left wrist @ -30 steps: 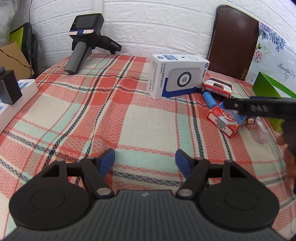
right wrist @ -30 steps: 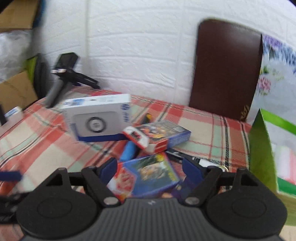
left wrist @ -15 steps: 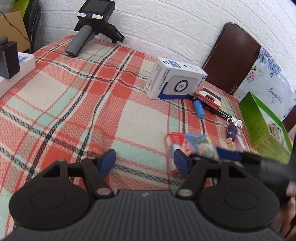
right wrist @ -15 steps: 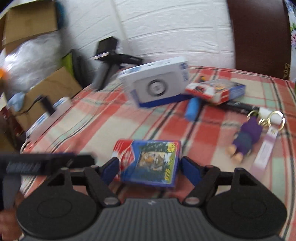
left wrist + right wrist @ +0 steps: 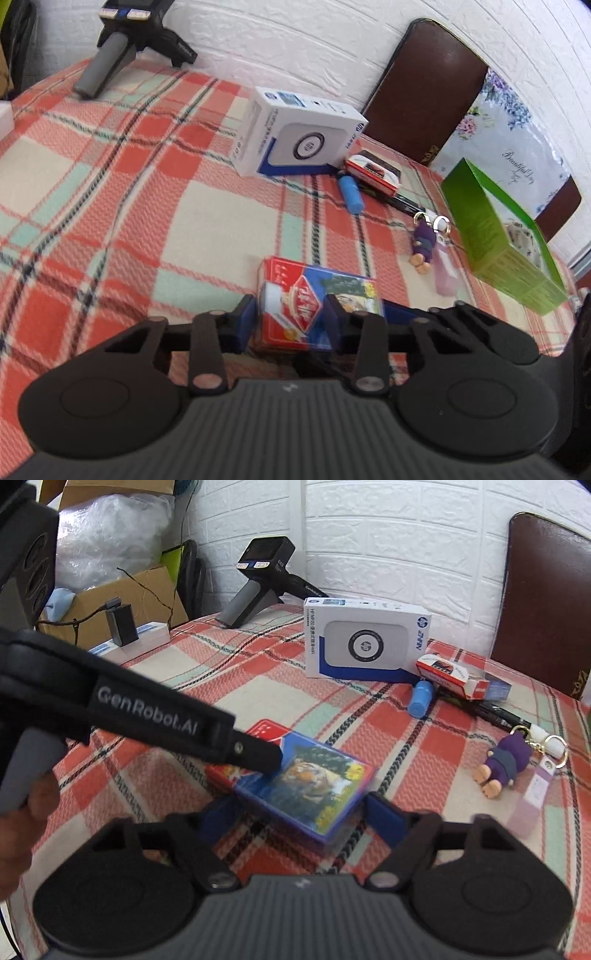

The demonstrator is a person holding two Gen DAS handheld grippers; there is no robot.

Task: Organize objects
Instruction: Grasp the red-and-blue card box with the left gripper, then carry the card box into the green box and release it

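Left wrist view is showing the left gripper [image 5: 291, 317] pinching the red end of the card box [image 5: 295, 306], lying on the plaid cloth [image 5: 110, 184]. Right gripper [image 5: 299, 812], jaws spread, is straddling the box's blue end [image 5: 306, 786] without clear contact. Toward 1 o'clock a purple keychain figure [image 5: 423, 243] is lying; a white box [image 5: 299, 136] is standing at 12.
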